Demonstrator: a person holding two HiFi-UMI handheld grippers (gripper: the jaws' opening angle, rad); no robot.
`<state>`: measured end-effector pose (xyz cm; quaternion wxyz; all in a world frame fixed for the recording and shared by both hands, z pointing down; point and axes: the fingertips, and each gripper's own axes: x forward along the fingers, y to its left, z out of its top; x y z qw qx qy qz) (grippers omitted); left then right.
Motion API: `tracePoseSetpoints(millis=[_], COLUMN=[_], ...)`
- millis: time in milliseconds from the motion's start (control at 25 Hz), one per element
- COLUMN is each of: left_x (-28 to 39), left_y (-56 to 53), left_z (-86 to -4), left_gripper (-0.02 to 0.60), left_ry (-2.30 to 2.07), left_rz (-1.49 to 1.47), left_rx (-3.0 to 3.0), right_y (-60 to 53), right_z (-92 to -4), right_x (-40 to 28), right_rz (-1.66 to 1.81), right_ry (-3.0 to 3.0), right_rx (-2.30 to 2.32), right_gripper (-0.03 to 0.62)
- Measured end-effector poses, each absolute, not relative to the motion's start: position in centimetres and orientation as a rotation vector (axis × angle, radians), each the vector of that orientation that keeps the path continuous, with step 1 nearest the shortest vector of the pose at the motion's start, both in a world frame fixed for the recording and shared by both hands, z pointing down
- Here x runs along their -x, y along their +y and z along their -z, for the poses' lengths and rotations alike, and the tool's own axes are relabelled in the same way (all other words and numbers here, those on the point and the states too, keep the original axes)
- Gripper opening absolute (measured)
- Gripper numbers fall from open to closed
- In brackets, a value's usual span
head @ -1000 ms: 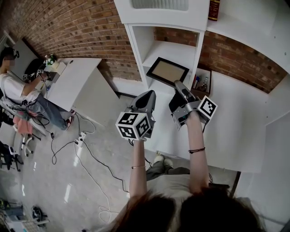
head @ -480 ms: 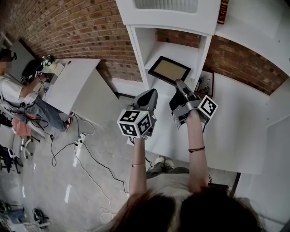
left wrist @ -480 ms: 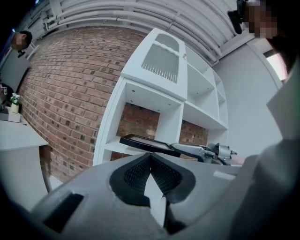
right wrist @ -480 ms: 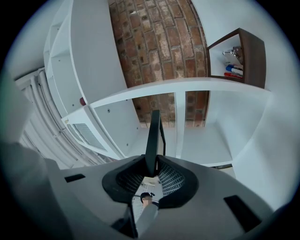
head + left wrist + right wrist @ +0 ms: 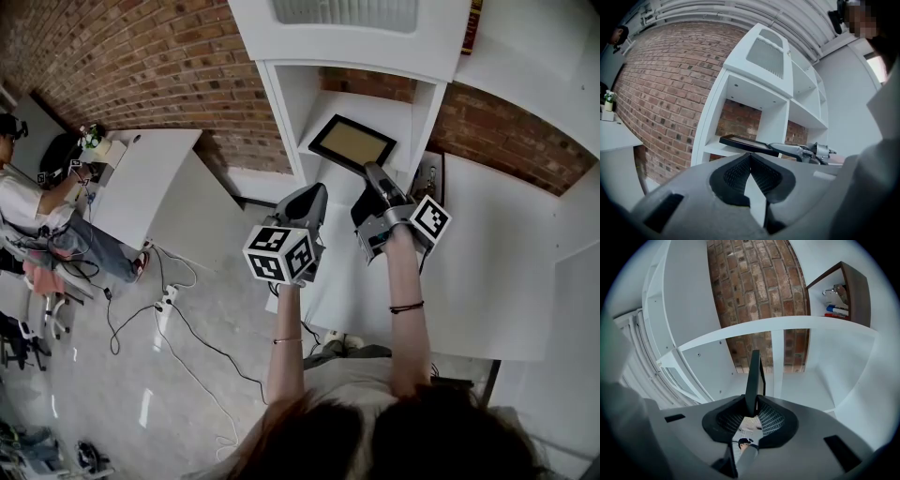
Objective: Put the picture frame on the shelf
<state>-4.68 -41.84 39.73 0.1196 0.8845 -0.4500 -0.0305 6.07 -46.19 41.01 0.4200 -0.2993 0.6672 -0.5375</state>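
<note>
At upper centre of the head view, we grip the picture frame (image 5: 352, 143) by its near edge in the right gripper (image 5: 372, 178). Its flat length points ahead into the shelf (image 5: 364, 101) opening. The left gripper (image 5: 312, 195), lower left, is closed and empty.

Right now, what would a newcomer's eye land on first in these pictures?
The dark picture frame stands out first: the right gripper has its jaws clamped on one edge and holds it roughly flat at the open front of a compartment in the white shelf. Next comes the left gripper beside it, jaws together and empty, with the red brick wall behind.
</note>
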Motion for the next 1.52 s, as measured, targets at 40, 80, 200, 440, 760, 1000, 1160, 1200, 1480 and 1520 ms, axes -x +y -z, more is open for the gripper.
tracePoseSetpoints(millis=[40, 80, 200, 440, 760, 1000, 1160, 1200, 1480, 1520], left_x=[4.7, 4.7, 4.7, 4.7, 4.8, 4.7, 4.7, 4.7, 4.8, 4.8], left_y=[-42.0, -42.2, -42.8, -43.5, -44.3, -44.4, -44.6, -44.6, -44.7, -44.7], left_z=[-39.8, -39.8, -40.1, -40.2, -40.2, -40.5, -40.5, -40.6, -40.8, -40.8], left_gripper=[0.011, 0.011, 0.011, 0.011, 0.011, 0.011, 0.011, 0.011, 0.011, 0.011], left_ry=[-1.312, -1.31, -1.306, -1.3, -1.305, -1.318, -1.312, -1.312, -1.316, -1.316], left_rz=[0.088, 0.086, 0.084, 0.076, 0.071, 0.008, 0.011, 0.012, 0.016, 0.016], left_rx=[-2.586, -2.586, -2.585, -2.588, -2.591, -2.609, -2.605, -2.604, -2.598, -2.597], right_y=[-46.4, -46.6, -47.0, -47.7, -48.6, -48.8, -49.0, -49.0, -49.2, -49.2], right_z=[-41.1, -41.1, -41.3, -41.7, -42.3, -42.5, -42.8, -42.9, -43.1, -43.1], right_x=[-6.1, -6.0, -5.9, -5.7, -6.1, -6.0, -6.0, -6.0, -6.3, -6.3], right_rz=[1.348, 1.349, 1.353, 1.364, 1.373, 1.381, 1.387, 1.387, 1.382, 1.382], right_ry=[1.669, 1.667, 1.662, 1.647, 1.625, 1.608, 1.596, 1.592, 1.585, 1.586], right_rx=[0.752, 0.753, 0.756, 0.764, 0.786, 0.785, 0.796, 0.796, 0.805, 0.806], right_gripper=[0.074, 0.075, 0.074, 0.074, 0.074, 0.074, 0.074, 0.074, 0.074, 0.074])
